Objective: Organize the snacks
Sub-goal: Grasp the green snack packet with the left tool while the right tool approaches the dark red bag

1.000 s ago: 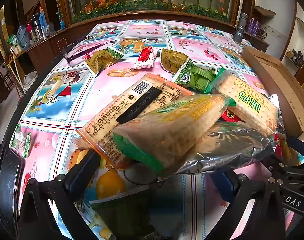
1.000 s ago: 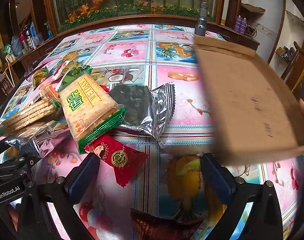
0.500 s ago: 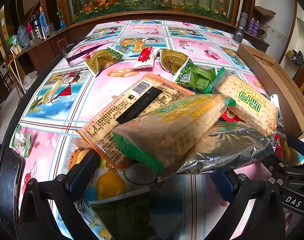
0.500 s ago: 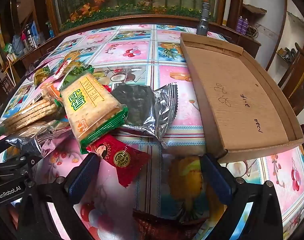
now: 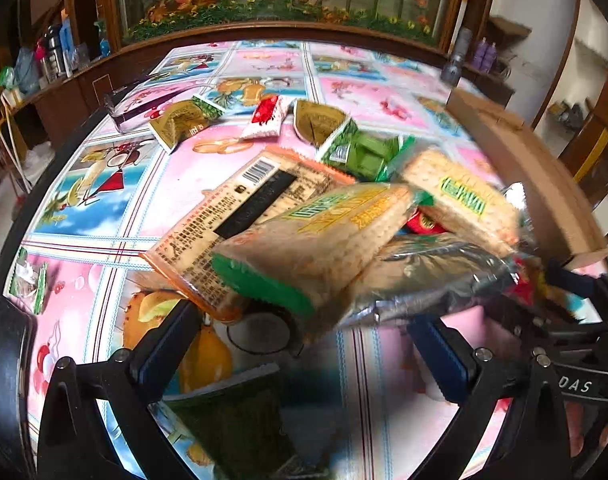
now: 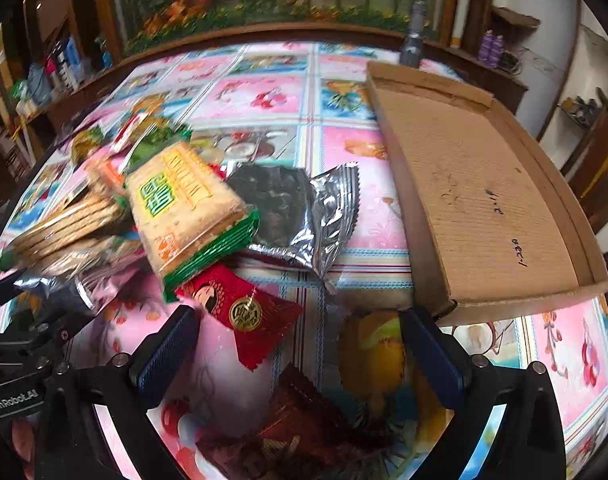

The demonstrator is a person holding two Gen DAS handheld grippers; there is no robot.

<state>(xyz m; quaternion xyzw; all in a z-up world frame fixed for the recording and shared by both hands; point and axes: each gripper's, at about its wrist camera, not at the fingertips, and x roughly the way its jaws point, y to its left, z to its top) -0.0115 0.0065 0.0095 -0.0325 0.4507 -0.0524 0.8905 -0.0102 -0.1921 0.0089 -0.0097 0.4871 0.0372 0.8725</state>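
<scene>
On the left, the left claw hangs released, its blue pads spread wide over the patterned tabletop. Just ahead of it lies a heap of snacks: an orange-edged cracker pack to the front-left, a green-ended cracker pack leaning on it dead ahead, and a silver foil pouch to the front-right. The right claw is likewise released, holding nothing. A red sachet lies between its fingertips, a second cracker pack sits ahead-left, and an empty cardboard tray rests ahead-right on the tabletop.
</scene>
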